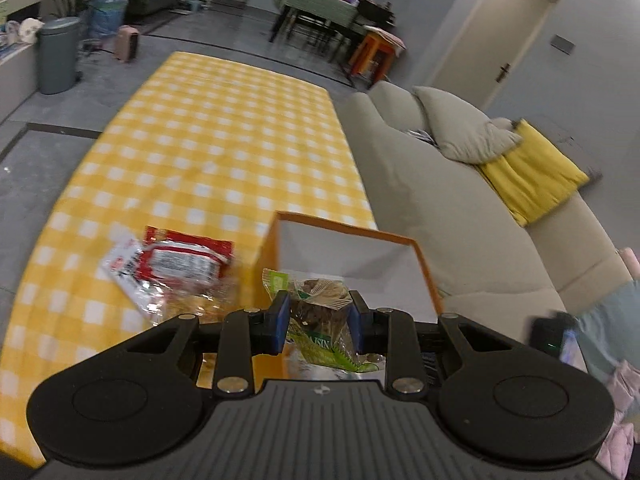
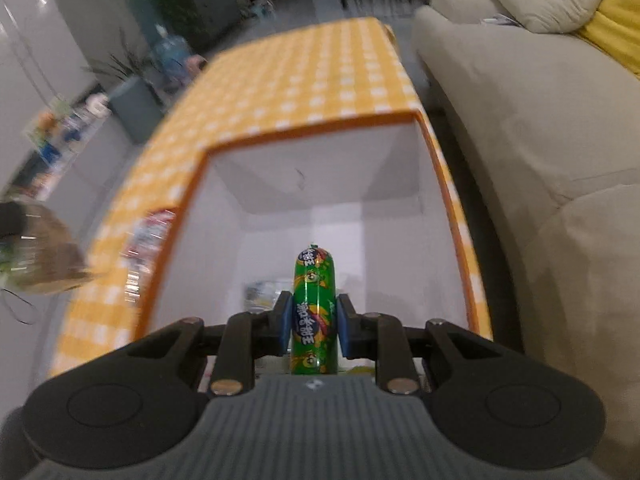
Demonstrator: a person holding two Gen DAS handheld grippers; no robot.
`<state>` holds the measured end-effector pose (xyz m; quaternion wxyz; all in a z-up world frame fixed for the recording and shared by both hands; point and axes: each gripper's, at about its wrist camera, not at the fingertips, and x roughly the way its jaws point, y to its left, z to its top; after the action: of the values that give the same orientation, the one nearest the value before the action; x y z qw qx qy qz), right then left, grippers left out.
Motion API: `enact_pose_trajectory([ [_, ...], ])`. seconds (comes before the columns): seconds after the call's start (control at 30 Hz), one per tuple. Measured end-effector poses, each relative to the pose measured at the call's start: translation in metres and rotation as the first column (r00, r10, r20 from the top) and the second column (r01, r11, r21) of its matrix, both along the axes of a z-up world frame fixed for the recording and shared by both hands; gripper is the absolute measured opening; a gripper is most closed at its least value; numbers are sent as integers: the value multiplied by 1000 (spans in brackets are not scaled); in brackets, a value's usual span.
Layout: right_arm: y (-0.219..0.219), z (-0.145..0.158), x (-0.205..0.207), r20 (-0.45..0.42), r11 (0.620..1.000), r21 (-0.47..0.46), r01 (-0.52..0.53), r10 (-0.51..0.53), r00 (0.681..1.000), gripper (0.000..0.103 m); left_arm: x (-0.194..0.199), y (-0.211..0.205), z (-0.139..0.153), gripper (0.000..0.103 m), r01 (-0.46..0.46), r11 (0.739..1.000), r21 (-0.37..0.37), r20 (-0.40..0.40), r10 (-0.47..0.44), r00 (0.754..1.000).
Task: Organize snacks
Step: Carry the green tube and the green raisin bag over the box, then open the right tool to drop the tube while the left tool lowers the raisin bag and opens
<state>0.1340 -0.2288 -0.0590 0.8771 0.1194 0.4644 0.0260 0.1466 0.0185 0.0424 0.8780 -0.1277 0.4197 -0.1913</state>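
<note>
My left gripper [image 1: 319,312] is shut on a clear raisin packet [image 1: 320,312] with green print, held above the near edge of the orange box [image 1: 424,268]. My right gripper [image 2: 313,322] is shut on a green sausage stick [image 2: 314,312] and holds it over the open orange box [image 2: 460,216], whose inside is white. A small packet [image 2: 260,294] lies on the box floor below. Red and white snack packets [image 1: 176,264] lie on the yellow checked table [image 1: 224,140] left of the box; they also show blurred in the right wrist view [image 2: 148,240].
A beige sofa [image 1: 460,216] with a grey pillow [image 1: 460,128] and yellow cushion [image 1: 532,168] runs along the table's right side. A grey bin [image 1: 56,54] and water jug [image 1: 106,14] stand far left. A dining table [image 1: 324,2] is at the back.
</note>
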Motion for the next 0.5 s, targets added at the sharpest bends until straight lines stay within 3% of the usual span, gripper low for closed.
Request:
enact_pose_trajectory([
  [0.27,13,-40,30,-119,993,-120,1,-15,993,21,3,-13,-10,33,43,999,4,-22,-43,999],
  [0.33,11,-44,35,-154,994,-108,2,-19,988,21,4,-14,-13,33,52,999,8,-26,-51,998],
  [0.4,7,-43,40,-136,997,-76,6,-16,991,21,3,-15,-13,33,55,998,8,-33,-55,998],
  [0.43,4,-43,40,-137,998,-64,15,-24,990,31,4,-15,-14,33,56,998,10,-36,-56,998],
  [0.47,3,-46,43,-154,998,-54,24,-32,987,50,3,-17,-14,33,57,998,14,-35,-56,998],
  [0.5,2,-47,44,-166,999,-42,32,-38,985,52,2,-18,-14,33,59,998,19,-34,-58,998],
])
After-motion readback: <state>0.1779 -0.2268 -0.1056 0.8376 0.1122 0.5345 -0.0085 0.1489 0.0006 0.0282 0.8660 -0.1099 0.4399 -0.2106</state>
